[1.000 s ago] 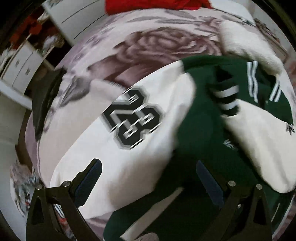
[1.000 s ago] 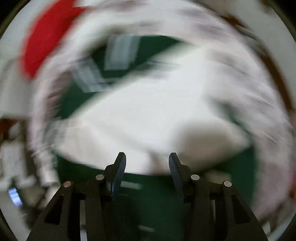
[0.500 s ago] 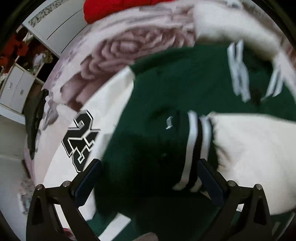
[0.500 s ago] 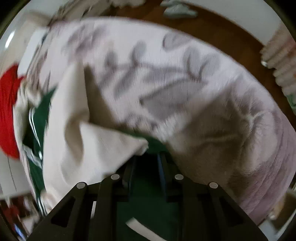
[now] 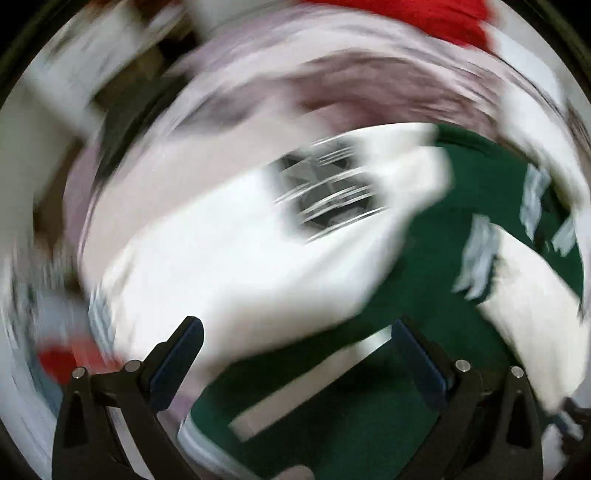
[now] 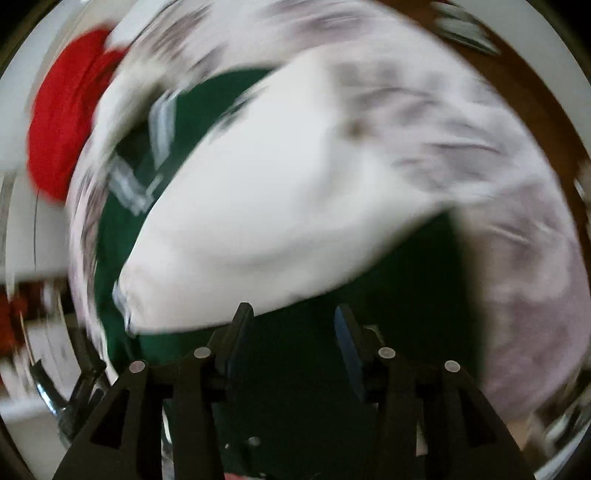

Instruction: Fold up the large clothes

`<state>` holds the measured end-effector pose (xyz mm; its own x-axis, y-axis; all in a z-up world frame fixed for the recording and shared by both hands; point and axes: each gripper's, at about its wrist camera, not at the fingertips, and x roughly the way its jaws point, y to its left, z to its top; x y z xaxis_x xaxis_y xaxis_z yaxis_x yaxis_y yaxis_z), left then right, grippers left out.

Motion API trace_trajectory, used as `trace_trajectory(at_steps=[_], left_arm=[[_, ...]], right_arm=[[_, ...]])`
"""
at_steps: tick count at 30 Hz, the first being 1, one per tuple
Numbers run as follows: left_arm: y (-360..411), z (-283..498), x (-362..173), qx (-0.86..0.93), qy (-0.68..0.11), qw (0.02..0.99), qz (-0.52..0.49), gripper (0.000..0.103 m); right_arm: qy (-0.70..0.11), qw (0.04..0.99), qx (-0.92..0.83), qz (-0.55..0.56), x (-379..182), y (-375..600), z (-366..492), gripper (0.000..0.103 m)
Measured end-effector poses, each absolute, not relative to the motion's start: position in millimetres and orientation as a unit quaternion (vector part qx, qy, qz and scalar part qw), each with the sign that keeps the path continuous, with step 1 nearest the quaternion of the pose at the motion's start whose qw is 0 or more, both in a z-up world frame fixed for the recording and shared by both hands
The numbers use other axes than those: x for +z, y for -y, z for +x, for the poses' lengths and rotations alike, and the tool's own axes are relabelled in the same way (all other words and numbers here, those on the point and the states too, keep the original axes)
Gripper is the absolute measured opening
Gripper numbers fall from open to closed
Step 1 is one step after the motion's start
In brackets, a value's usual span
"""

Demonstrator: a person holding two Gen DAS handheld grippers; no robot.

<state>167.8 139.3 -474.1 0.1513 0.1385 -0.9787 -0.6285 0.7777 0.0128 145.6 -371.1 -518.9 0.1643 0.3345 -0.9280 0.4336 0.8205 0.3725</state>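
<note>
A green and white varsity jacket (image 5: 436,302) lies on a flowered bedspread (image 5: 258,122). Its white sleeve with a black number patch (image 5: 325,199) crosses the middle of the left wrist view. My left gripper (image 5: 295,328) is open wide and empty, just above the jacket's green body. In the right wrist view the jacket (image 6: 258,199) shows a white sleeve folded over the green body. My right gripper (image 6: 291,314) is open, its jaws a little apart over green cloth, holding nothing. Both views are badly blurred.
A red garment (image 5: 424,18) lies at the far end of the bed, also in the right wrist view (image 6: 62,118). White furniture (image 5: 74,66) stands beside the bed at the left. Brown floor (image 6: 528,96) shows past the bed's edge.
My right gripper was shut on the jacket's green cloth half a second ago and has opened and swung back over the jacket. My left gripper has swung left; the number sleeve is central again.
</note>
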Motion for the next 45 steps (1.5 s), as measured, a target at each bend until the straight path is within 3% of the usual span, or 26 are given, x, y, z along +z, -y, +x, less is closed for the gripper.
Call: trace_trajectory(at_steps=[2, 7, 8, 12, 13, 14, 16, 23, 24, 26, 30, 32, 34, 35, 36, 41, 45], left_arm=[[-190, 110, -495, 0.286, -0.584, 0.689, -0.320, 0.102], [-265, 20, -566, 0.316, -0.498, 0.613, -0.526, 0.090], [-278, 11, -583, 0.323, -0.477, 0.596, -0.560, 0.073], [-312, 0, -600, 0.360, -0.419, 0.566, -0.612, 0.040], [-318, 1, -592, 0.369, -0.410, 0.577, -0.602, 0.016], [-328, 6, -577, 0.373, -0.396, 0.603, -0.584, 0.010], [-350, 18, -556, 0.375, -0.381, 0.641, -0.551, 0.007], [-457, 117, -535, 0.341, -0.340, 0.725, -0.493, 0.007], [-473, 137, -538, 0.333, -0.344, 0.734, -0.482, 0.007], [-494, 173, -551, 0.319, -0.366, 0.742, -0.462, 0.006], [-501, 227, -581, 0.293, -0.433, 0.746, -0.412, 0.007], [-495, 225, -586, 0.287, -0.447, 0.740, -0.412, 0.014], [-493, 211, -586, 0.272, -0.447, 0.731, -0.438, 0.021], [-491, 202, -587, 0.260, -0.444, 0.725, -0.459, 0.025], [-491, 201, -587, 0.256, -0.443, 0.720, -0.470, 0.028], [-473, 167, -568, 0.242, -0.430, 0.712, -0.499, 0.054], [-456, 159, -571, 0.246, -0.439, 0.704, -0.502, 0.059]], right_arm=[[-0.656, 0.698, -0.003, 0.287, -520, 335, 154, 0.049], [-0.661, 0.700, 0.059, 0.265, -534, 241, 185, 0.052], [-0.662, 0.702, 0.061, 0.254, -536, 225, 200, 0.052], [-0.661, 0.715, 0.057, 0.221, -539, 172, 223, 0.052], [-0.662, 0.716, 0.053, 0.216, -538, 161, 226, 0.052], [-0.664, 0.716, 0.049, 0.212, -537, 151, 228, 0.052], [-0.665, 0.717, 0.042, 0.206, -534, 136, 237, 0.052], [-0.663, 0.734, 0.031, 0.142, -530, 80, 261, 0.053], [-0.661, 0.738, 0.029, 0.135, -531, 71, 267, 0.061], [-0.651, 0.749, 0.023, 0.118, -534, 54, 277, 0.070], [-0.656, 0.752, -0.007, 0.073, -558, 25, 298, 0.071], [-0.673, 0.738, -0.026, 0.051, -576, 17, 306, 0.071], [-0.676, 0.734, -0.051, 0.032, -585, 12, 310, 0.061], [-0.668, 0.741, -0.069, 0.020, -583, 11, 311, 0.038], [-0.666, 0.742, -0.081, 0.005, -582, 9, 312, 0.023], [-0.629, 0.774, -0.071, 0.008, -553, 1, 314, 0.014], [-0.612, 0.790, -0.027, 0.013, -534, -26, 326, 0.014]])
